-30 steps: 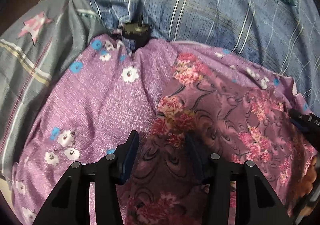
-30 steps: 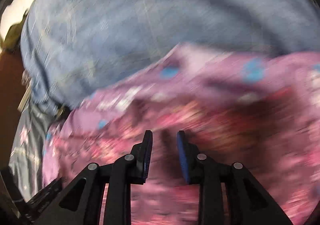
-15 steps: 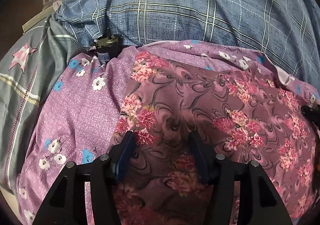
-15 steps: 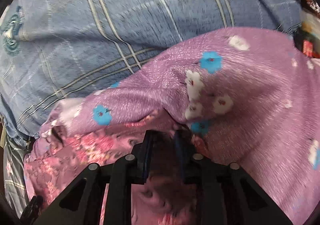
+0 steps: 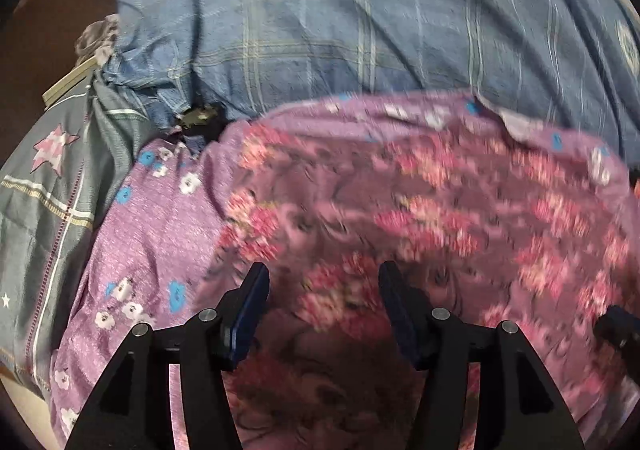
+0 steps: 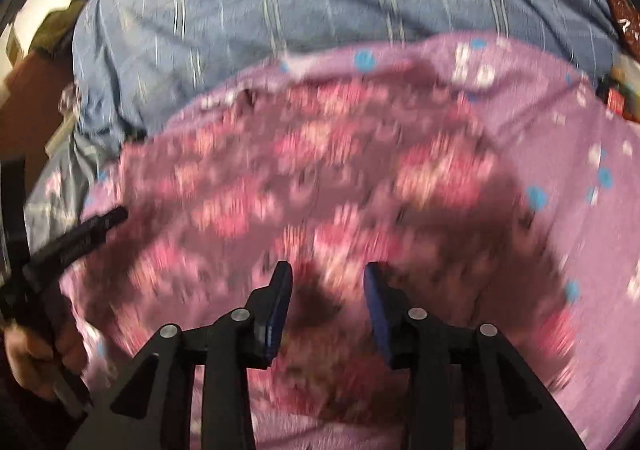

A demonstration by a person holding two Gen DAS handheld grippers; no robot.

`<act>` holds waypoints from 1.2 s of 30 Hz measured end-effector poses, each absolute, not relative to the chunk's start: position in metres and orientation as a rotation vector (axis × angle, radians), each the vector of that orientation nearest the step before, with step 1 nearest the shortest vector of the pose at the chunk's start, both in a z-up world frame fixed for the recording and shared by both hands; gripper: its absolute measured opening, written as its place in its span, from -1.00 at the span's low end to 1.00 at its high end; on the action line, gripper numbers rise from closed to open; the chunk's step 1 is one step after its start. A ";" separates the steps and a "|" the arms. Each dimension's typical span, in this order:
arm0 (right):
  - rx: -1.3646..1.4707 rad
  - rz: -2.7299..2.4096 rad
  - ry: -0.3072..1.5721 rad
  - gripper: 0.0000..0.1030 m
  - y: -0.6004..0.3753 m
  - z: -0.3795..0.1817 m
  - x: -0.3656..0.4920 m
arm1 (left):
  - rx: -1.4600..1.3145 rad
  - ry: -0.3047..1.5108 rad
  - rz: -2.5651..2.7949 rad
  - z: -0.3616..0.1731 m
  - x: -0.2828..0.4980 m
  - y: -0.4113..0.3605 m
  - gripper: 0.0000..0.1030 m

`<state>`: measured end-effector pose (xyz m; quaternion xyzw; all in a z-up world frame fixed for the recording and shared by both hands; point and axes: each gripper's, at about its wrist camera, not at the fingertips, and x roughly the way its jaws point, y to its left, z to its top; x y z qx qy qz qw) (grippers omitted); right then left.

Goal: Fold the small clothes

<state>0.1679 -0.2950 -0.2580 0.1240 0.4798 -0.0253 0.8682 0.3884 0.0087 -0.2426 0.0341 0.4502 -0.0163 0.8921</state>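
A dark mauve garment with pink flowers (image 5: pixel 420 218) lies spread on a lighter purple cloth with white and blue flowers (image 5: pixel 160 218). My left gripper (image 5: pixel 323 270) hovers open over the garment's near part, with nothing between its pads. In the right wrist view the same garment (image 6: pixel 320 170) fills the middle, blurred. My right gripper (image 6: pixel 327 267) is above it and its jaws are opening, with nothing pinched between them. The left gripper's finger (image 6: pixel 86 232) and the hand holding it show at that view's left edge.
Blue plaid bedding (image 5: pixel 360 30) rises behind the clothes. A grey sheet with pink stars (image 5: pixel 48 190) lies at the left. A small black plug-like object (image 5: pixel 200 118) sits at the purple cloth's far left corner. Red packaging (image 6: pixel 616 102) shows at the right edge.
The right gripper let go of the garment fold it pinched, widened, and swung left over the flowered garment. The left gripper shifted sideways and opened a little wider.
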 end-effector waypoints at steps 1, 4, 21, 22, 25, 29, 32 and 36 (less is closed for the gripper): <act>0.242 -0.067 1.011 -0.20 -0.288 -0.266 0.166 | 0.092 0.964 -0.036 -0.249 0.391 0.007 0.12; 0.200 -0.076 0.982 -0.16 -0.276 -0.263 0.164 | 0.112 0.985 -0.030 -0.257 0.396 0.007 0.18; 0.326 0.042 0.852 -0.15 -0.274 -0.237 0.126 | -0.036 0.906 0.009 -0.227 0.357 0.055 0.16; 0.329 0.038 0.823 -0.14 -0.276 -0.232 0.117 | -0.064 0.896 0.011 -0.222 0.342 0.061 0.16; 0.374 0.056 0.779 -0.14 -0.285 -0.223 0.105 | -0.176 0.898 0.006 -0.221 0.299 0.076 0.16; 0.413 0.104 0.739 -0.16 -0.285 -0.220 0.100 | -0.388 0.977 -0.066 -0.238 0.251 0.086 0.13; 0.403 0.198 0.756 -0.57 -0.269 -0.226 0.102 | -0.444 1.009 -0.070 -0.248 0.247 0.082 0.13; 0.339 0.225 0.806 -0.76 -0.247 -0.243 0.114 | -0.546 1.015 -0.071 -0.261 0.264 0.081 0.13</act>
